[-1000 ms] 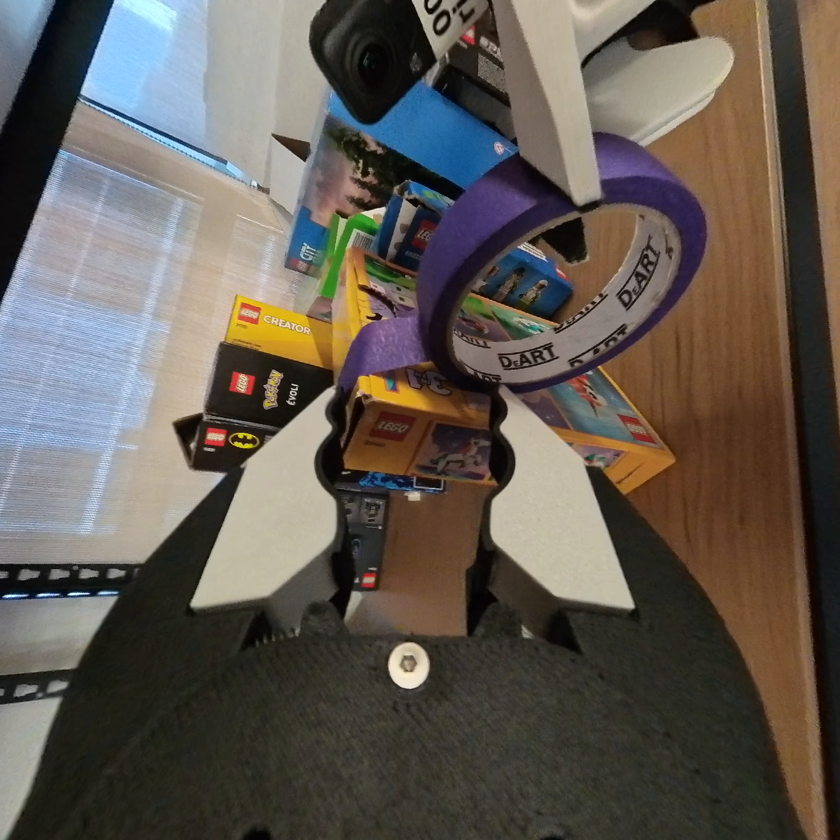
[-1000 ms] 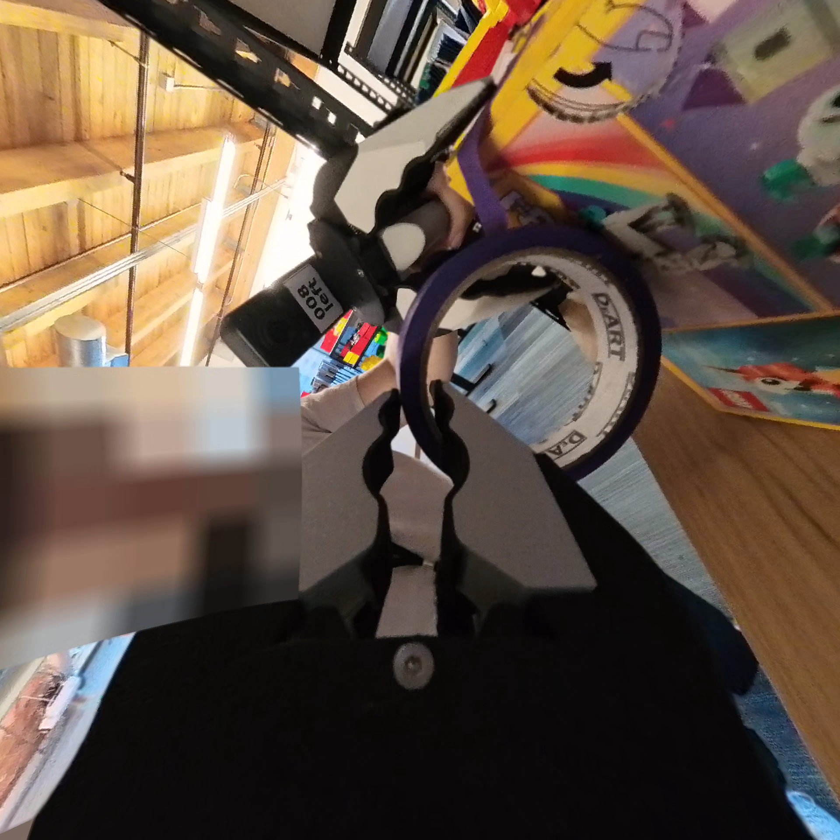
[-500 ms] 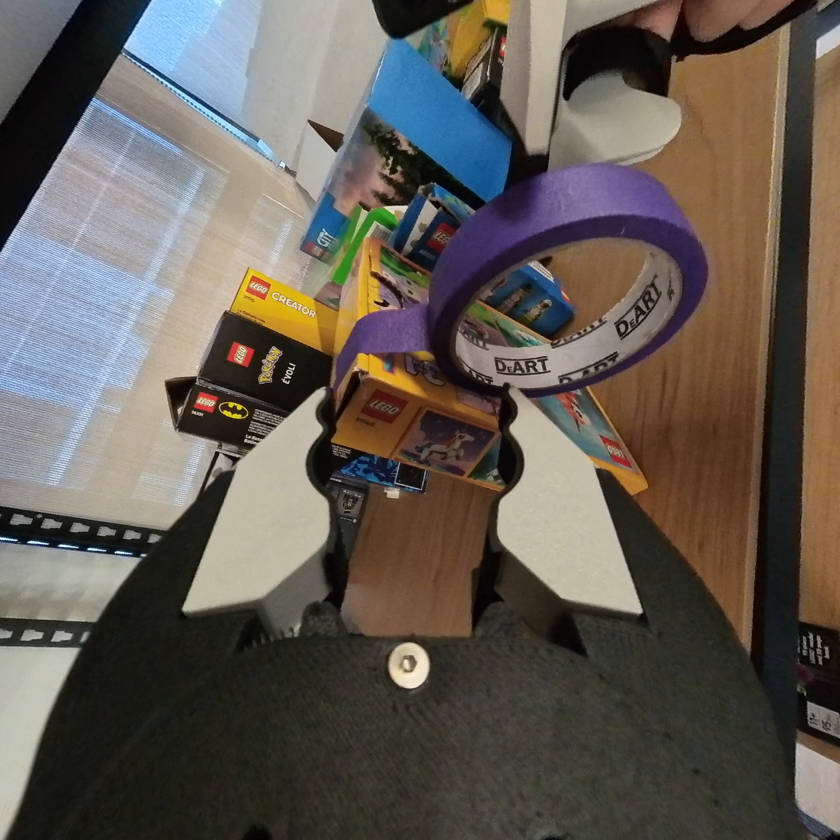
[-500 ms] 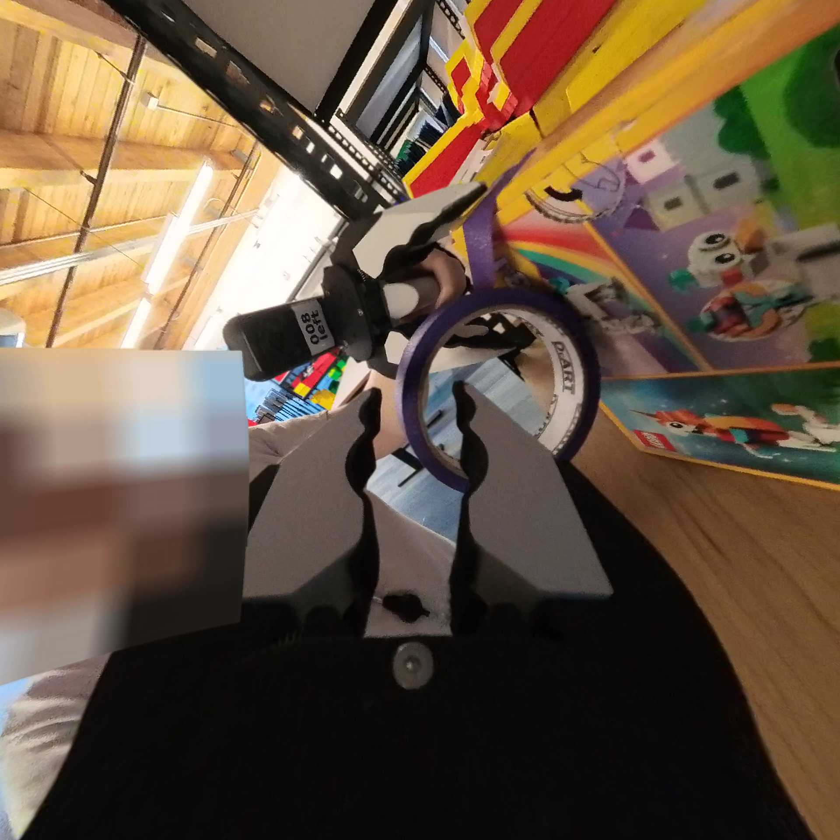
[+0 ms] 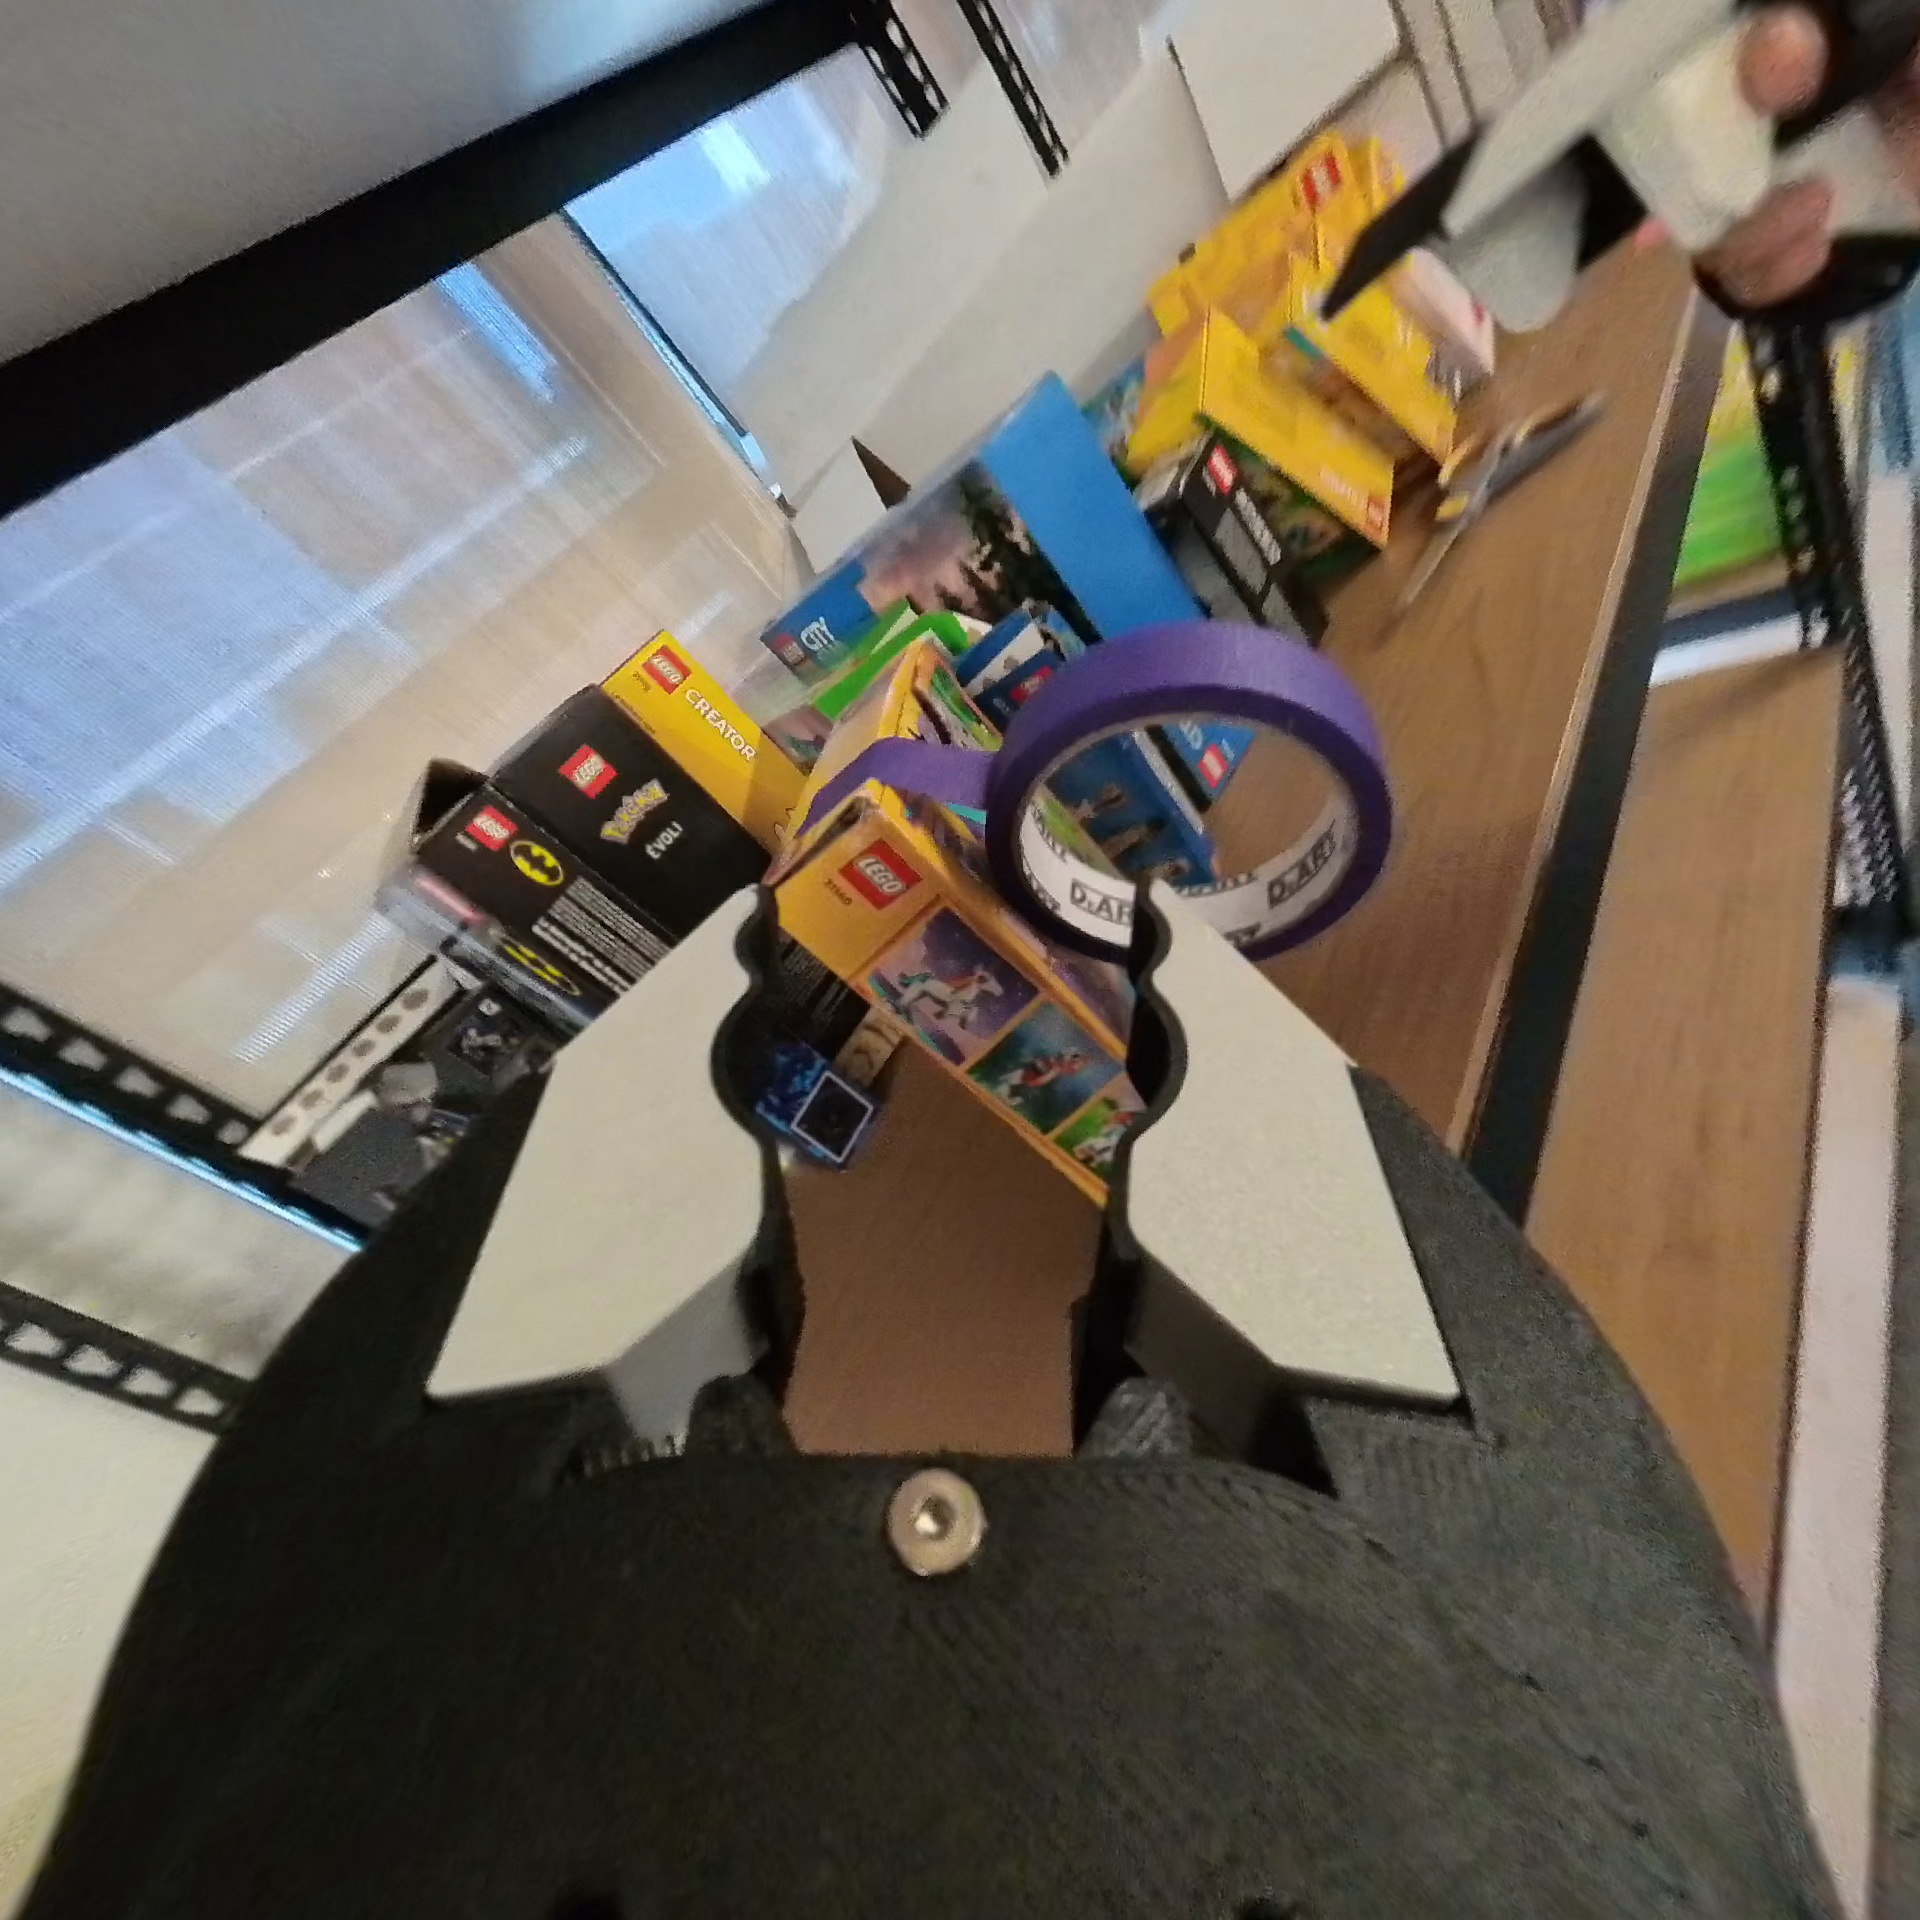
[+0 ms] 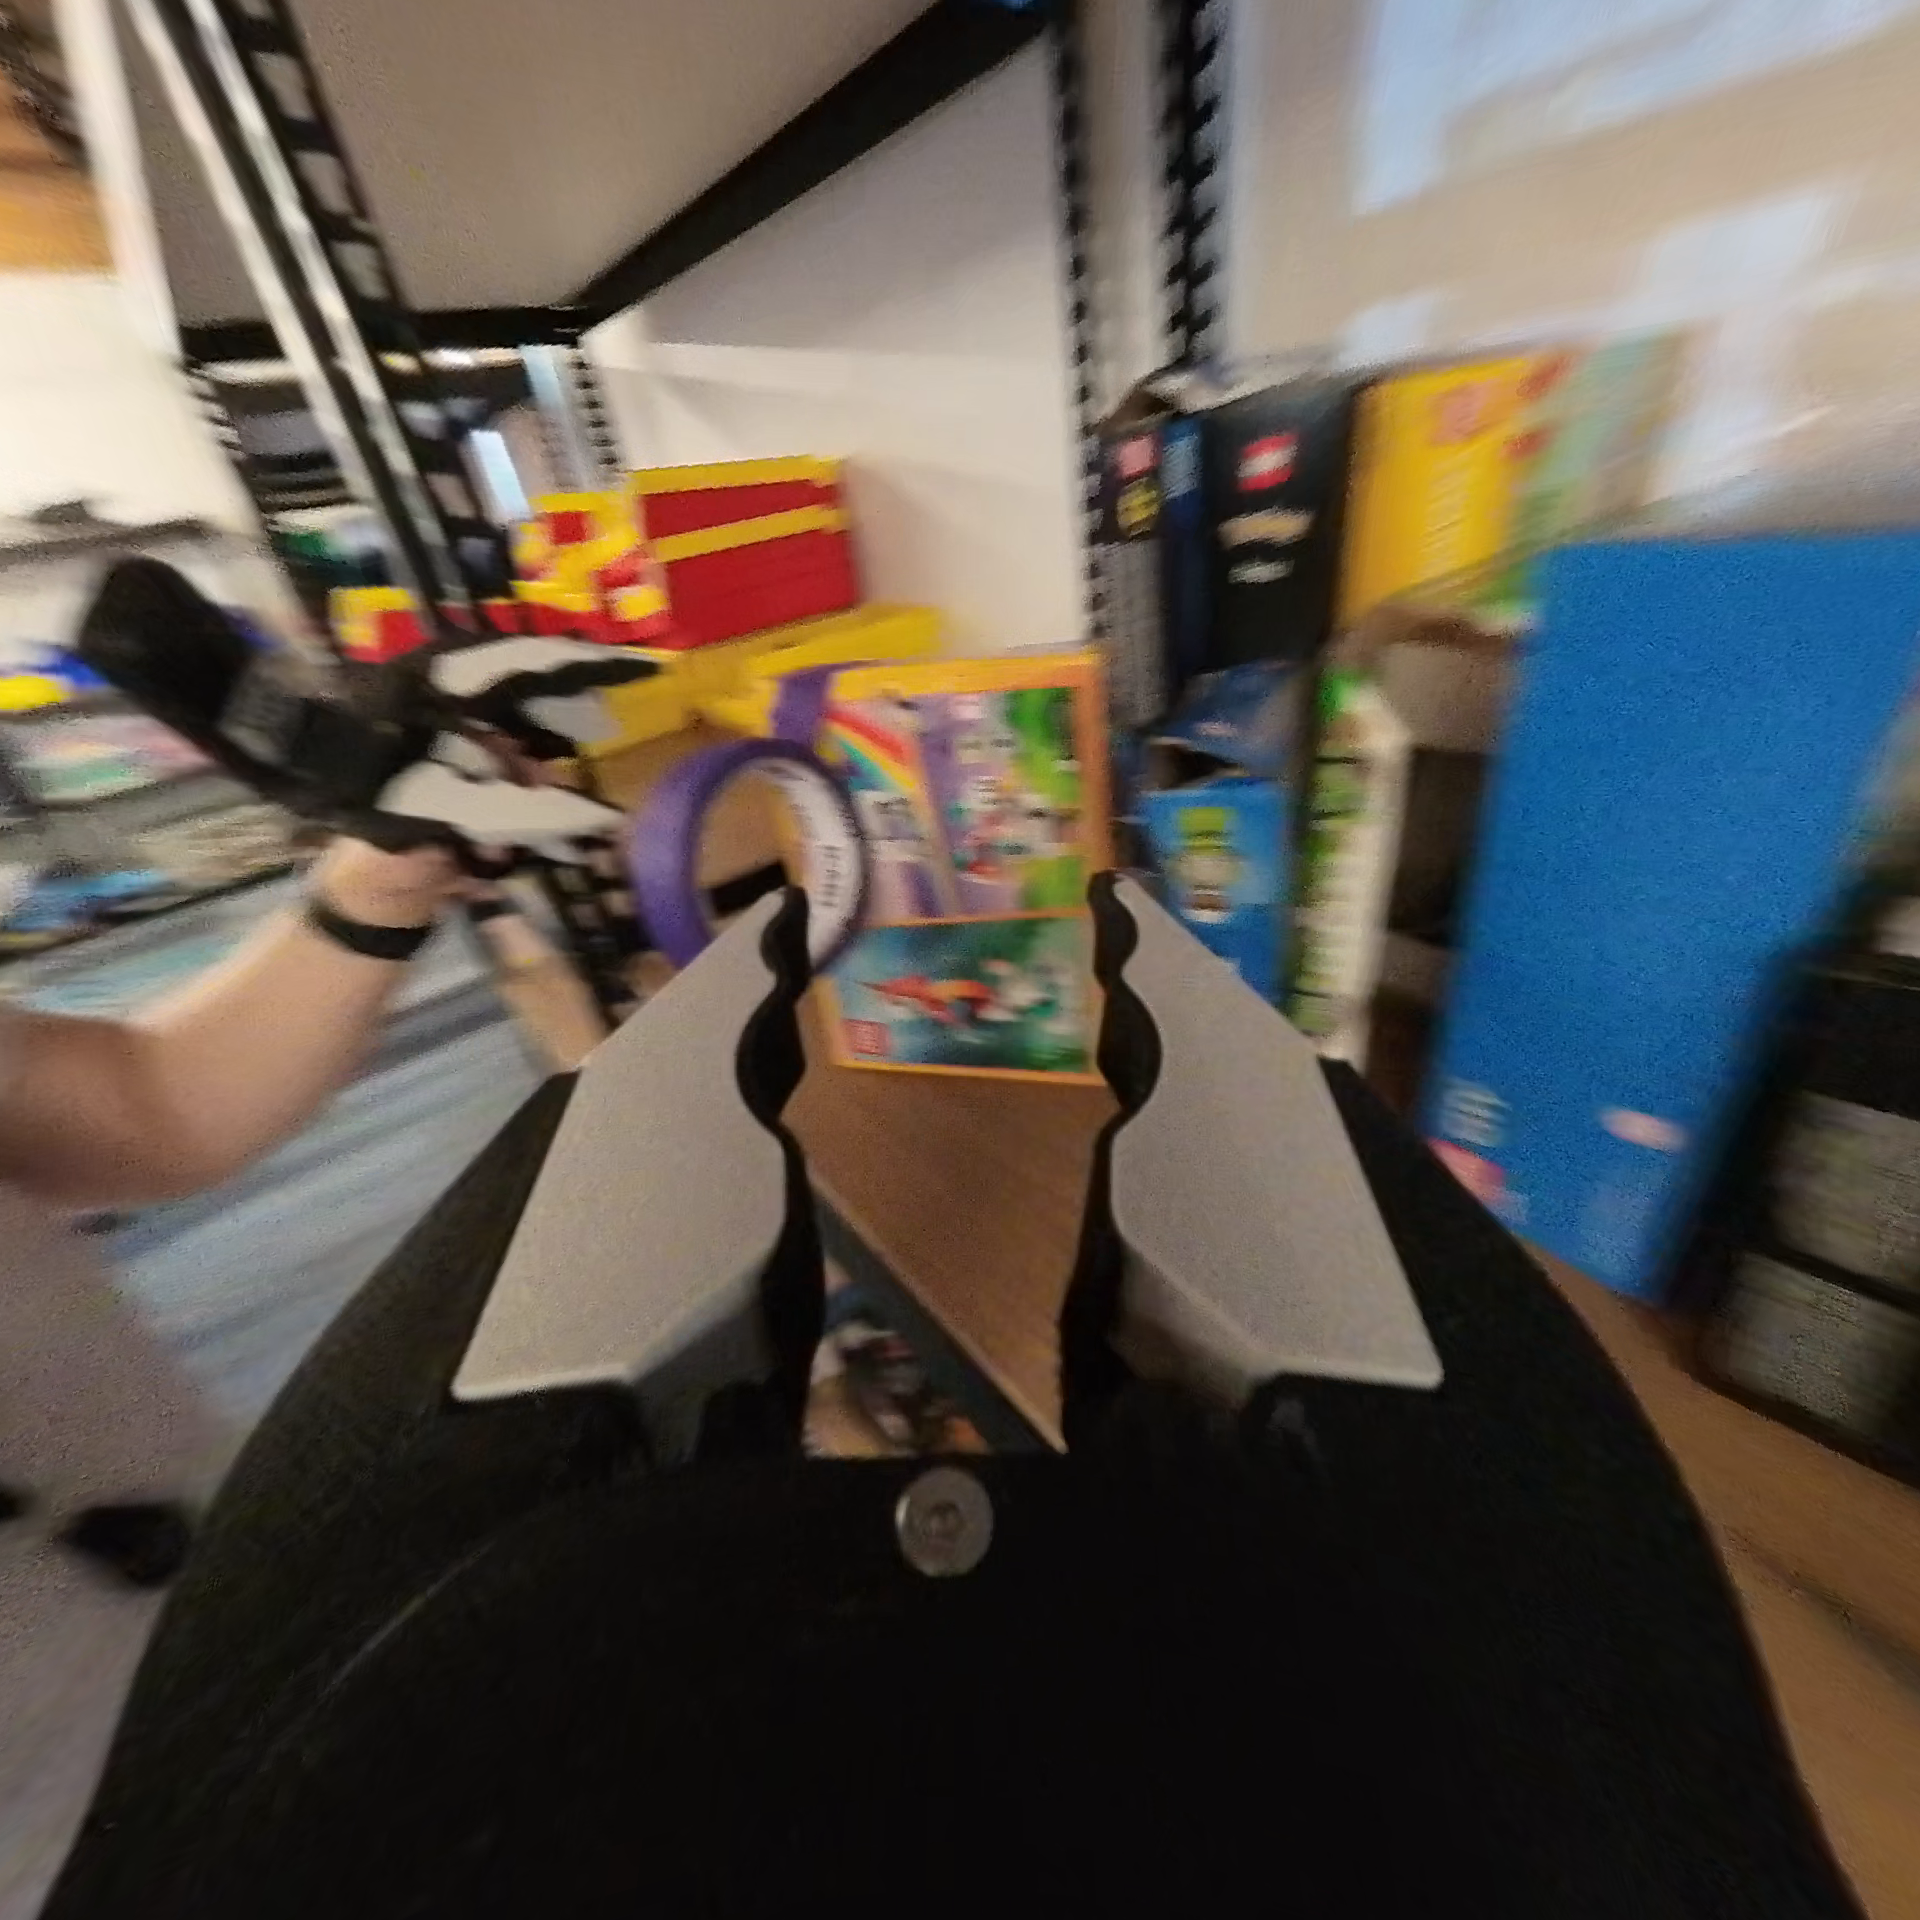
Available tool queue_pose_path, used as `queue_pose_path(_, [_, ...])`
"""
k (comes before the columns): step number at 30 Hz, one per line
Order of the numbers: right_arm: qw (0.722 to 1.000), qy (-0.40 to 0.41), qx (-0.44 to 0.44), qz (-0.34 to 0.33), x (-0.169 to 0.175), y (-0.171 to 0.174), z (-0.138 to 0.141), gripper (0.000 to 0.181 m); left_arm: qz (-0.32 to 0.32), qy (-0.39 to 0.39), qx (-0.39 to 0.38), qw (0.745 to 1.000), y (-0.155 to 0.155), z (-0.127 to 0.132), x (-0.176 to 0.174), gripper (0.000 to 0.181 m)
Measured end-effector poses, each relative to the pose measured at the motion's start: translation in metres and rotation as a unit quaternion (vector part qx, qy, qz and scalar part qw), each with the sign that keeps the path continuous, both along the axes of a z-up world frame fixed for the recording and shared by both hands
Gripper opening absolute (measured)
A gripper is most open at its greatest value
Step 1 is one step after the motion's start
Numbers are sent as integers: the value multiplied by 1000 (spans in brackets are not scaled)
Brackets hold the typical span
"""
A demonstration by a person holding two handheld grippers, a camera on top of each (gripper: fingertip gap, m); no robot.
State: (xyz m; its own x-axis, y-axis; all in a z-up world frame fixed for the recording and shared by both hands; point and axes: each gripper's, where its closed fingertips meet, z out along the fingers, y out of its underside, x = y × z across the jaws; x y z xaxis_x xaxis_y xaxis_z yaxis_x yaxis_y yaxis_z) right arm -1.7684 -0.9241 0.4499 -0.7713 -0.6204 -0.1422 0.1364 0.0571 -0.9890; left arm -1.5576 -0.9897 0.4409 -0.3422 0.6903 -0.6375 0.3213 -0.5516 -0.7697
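Note:
A purple tape roll point(image 5: 1195, 665) hangs in the air beside a yellow toy box point(image 5: 935, 966), joined to the box's top by a strip of its own tape. Neither gripper holds it. My left gripper point(image 5: 951, 904) is open, just in front of the box and the roll, above the wooden shelf point(image 5: 1455, 831). My right gripper point(image 6: 945, 899) is open and empty, some way back from the box point(image 6: 966, 810) and the roll point(image 6: 665, 831). The right wrist view is blurred. It shows the left gripper point(image 6: 582, 743) left of the roll. The right gripper point(image 5: 1392, 239) shows blurred at the left wrist view's top right.
More toy boxes stand behind the yellow one: a large blue box point(image 5: 1039, 520), black boxes point(image 5: 592, 831) and yellow boxes point(image 5: 1299, 416). A scissors-like tool point(image 5: 1496, 488) lies farther along the shelf. A black rack post point(image 6: 1091, 312) and red and yellow boxes point(image 6: 748, 551) are beyond. Tip to tip, the grippers are about 25 centimetres apart.
My right gripper, shut on the roll's rim a second ago, has opened, let go and pulled well back. My left gripper has stayed open and backed off a little. The roll now hangs by its strip.

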Motion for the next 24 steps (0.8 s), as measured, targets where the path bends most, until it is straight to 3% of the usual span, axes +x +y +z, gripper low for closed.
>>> queue_pose_path(3, [995,26,-38,-93,-72,28,-7,71,11,55,37,998,4,3,14,64])
queue_pose_path(6, [973,118,-31,-196,-169,49,-33,76,55,71,70,994,4,-6,26,68])
queue_pose_path(8, [962,162,19,-219,-227,56,-59,61,86,89,84,989,11,-10,34,68])
queue_pose_path(11, [950,234,104,-181,-286,55,-109,43,140,129,94,977,34,-15,45,67])
queue_pose_path(15, [936,297,171,-80,-311,41,-157,31,178,190,129,957,82,-25,39,61])
queue_pose_path(20, [898,402,178,-14,-318,9,-175,31,201,160,135,957,138,-33,-3,60])
queue_pose_path(24, [886,424,186,31,-322,-9,-182,30,178,131,145,964,167,-41,-52,59])
